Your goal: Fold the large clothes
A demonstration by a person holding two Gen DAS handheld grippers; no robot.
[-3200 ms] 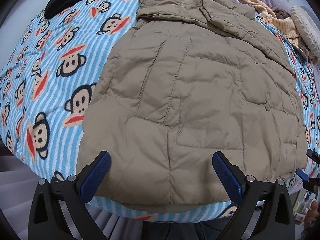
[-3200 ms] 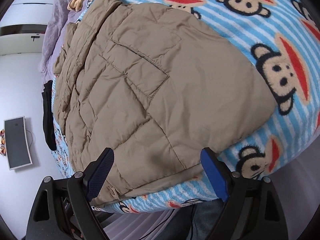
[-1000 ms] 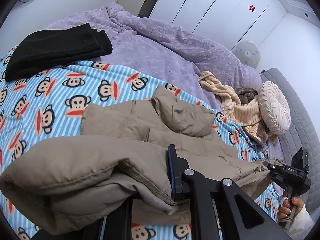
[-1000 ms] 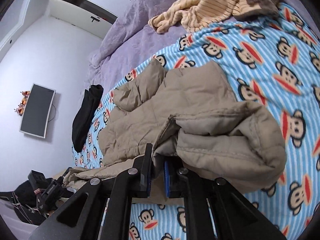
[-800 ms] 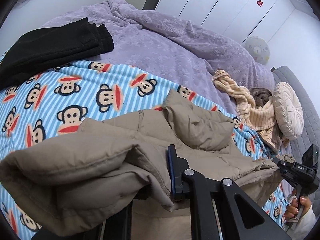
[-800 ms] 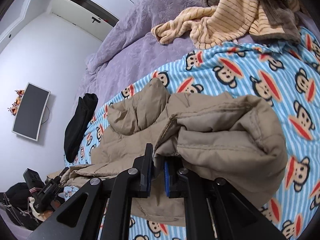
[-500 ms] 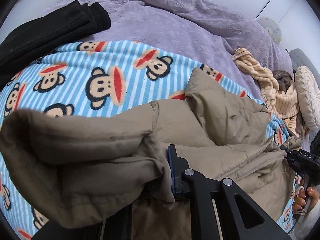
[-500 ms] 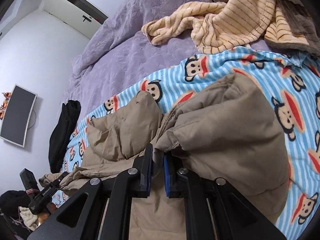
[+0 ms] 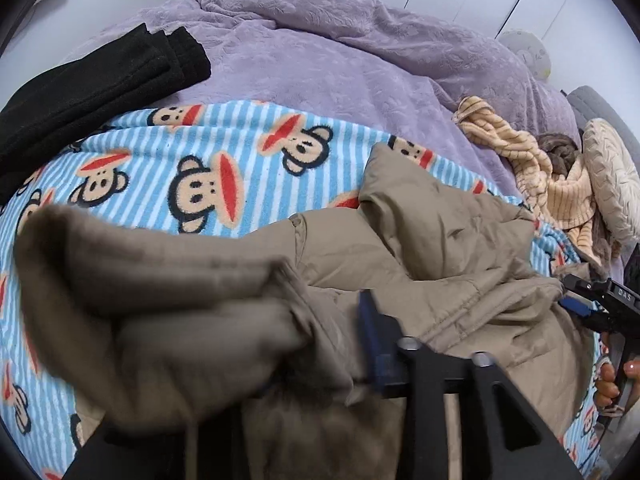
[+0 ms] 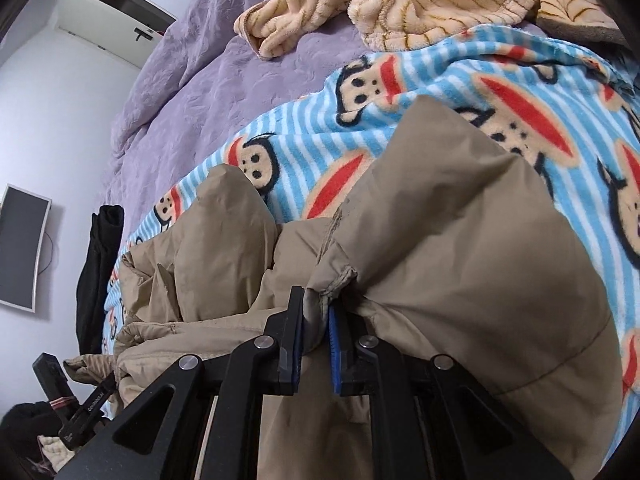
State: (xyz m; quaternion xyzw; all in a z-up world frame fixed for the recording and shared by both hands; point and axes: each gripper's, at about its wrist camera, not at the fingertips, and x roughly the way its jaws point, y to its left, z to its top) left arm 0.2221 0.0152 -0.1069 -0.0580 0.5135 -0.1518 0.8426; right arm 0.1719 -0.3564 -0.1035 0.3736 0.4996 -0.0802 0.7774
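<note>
— Well, the right gripper (image 10: 315,342) is clamping a bunched edge of the tan puffer jacket (image 10: 460,248), its fingers (image 10: 290,344) squeezed tight on the fabric.

— And the left gripper (image 9: 320,344)? One blue-padded finger is showing, the other is sitting buried under the cloth, but the jacket (image 9: 420,240) is draping thickly over it, so it is looking pinched there too.

— Right, the jacket is lying doubled over on the monkey-print blanket (image 9: 224,148) on the bed, with the held hem hanging just above the collar end.

— Behind it, the purple bedspread (image 9: 340,64) is filling the far side, and a folded black garment (image 9: 92,84) is sitting at the left.

— Over to the right, a striped beige fleece (image 10: 400,4) is lying crumpled beside a round cream cushion (image 9: 612,184).
</note>
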